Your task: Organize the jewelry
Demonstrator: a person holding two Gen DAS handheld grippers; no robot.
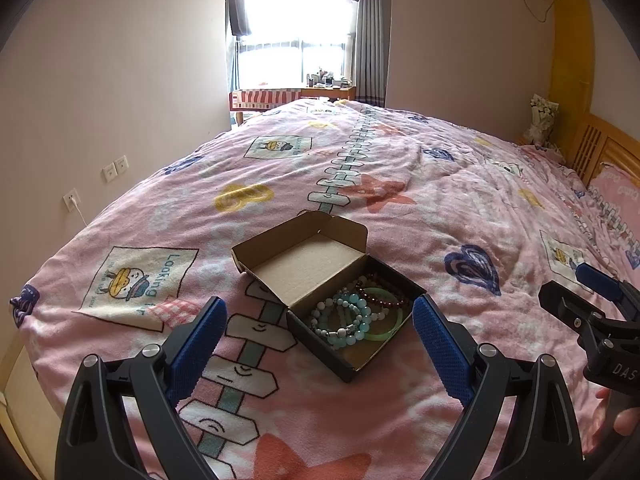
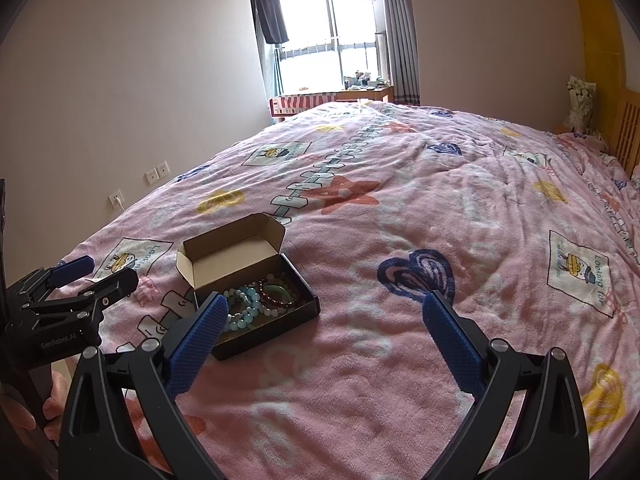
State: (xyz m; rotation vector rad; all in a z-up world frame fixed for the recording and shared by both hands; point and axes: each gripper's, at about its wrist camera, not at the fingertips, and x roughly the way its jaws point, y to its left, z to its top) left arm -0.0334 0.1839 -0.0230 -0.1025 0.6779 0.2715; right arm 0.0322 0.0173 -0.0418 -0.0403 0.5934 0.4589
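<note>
An open cardboard box (image 1: 344, 300) of beaded bracelets (image 1: 352, 312) sits near the bed's near-left edge on a pink blanket (image 1: 460, 208); the left gripper (image 1: 318, 344) and right gripper (image 2: 324, 336) hover wide open, empty, with bare blanket stretching right.

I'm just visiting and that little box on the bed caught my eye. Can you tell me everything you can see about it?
The box is small, cardboard, black outside and plain brown inside. It sits on the pink blanket with its hinged lid folded open, flaps upright. Piled inside are beaded bracelets in pale blue and white, a dark red beaded one and a smooth green bangle. Neither gripper touches it; the left gripper is open just before it.
</note>
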